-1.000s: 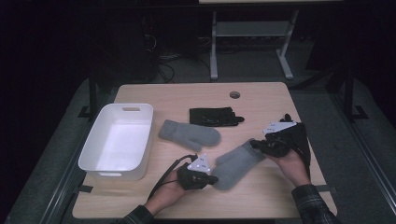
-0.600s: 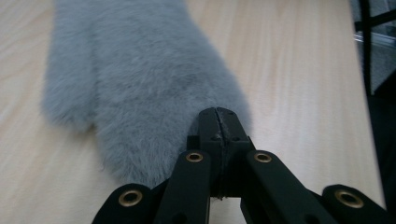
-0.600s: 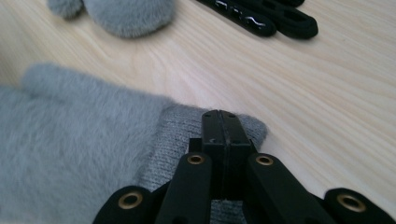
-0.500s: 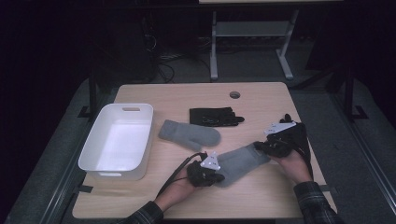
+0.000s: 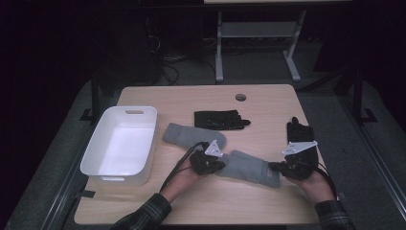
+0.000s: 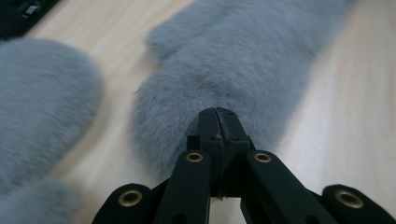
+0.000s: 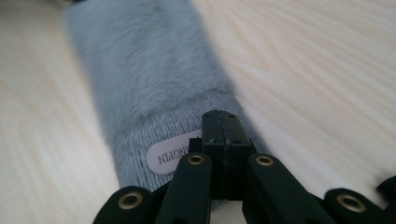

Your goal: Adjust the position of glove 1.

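Grey fleece mitten lies flat on the surface, stretched between both grippers: left gripper fingers pinched on its furry tip, right gripper fingers pinched on the knit cuff. Lift both ends together, level, keeping light tension to avoid sagging.

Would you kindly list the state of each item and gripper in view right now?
Near grey mitten: flat, pinched at both ends.
Far grey mitten: flat, untouched.
Black glove: flat, untouched.
White bin: upright, empty.
Left gripper: shut on mitten tip.
Right gripper: shut on mitten cuff.
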The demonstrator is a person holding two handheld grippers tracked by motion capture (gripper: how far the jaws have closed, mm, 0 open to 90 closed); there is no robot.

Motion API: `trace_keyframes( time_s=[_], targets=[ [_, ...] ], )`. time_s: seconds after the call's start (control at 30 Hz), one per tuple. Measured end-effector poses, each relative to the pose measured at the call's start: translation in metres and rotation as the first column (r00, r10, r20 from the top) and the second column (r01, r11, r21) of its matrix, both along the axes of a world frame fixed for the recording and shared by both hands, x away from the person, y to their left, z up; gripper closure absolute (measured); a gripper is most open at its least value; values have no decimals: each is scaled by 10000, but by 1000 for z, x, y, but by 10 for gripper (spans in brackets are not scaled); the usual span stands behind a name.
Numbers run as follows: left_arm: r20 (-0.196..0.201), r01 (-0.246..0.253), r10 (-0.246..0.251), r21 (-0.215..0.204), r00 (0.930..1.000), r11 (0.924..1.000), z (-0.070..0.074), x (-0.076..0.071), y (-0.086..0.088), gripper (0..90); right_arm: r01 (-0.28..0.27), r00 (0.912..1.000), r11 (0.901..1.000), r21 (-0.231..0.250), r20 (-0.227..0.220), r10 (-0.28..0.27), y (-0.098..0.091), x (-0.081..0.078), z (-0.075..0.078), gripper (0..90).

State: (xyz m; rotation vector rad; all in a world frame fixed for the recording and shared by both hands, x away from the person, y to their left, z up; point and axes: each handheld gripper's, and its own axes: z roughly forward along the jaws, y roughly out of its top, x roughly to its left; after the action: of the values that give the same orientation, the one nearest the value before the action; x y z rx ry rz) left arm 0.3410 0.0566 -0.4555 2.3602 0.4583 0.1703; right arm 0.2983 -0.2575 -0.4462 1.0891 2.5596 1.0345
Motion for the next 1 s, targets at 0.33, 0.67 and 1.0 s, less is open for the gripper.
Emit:
trace_keyframes(
  time_s=[0.33,0.67,1.0],
  targets=[
    [456,-95,116,-456,9989,9989,18,1,1,893,37,9986,9994,331,530,-55,-8,-13,10,900],
    [130,121,-118,-220,9998,9997,17,-15,12,893,266,9996,9987,-445,-121,-272,-11,-1,-9,900],
    [-269,253,-250,111,9993,9996,3,-7,3,893,-1027,9939,9938,-425,-445,1008,12,-14,-9,900]
  ],
)
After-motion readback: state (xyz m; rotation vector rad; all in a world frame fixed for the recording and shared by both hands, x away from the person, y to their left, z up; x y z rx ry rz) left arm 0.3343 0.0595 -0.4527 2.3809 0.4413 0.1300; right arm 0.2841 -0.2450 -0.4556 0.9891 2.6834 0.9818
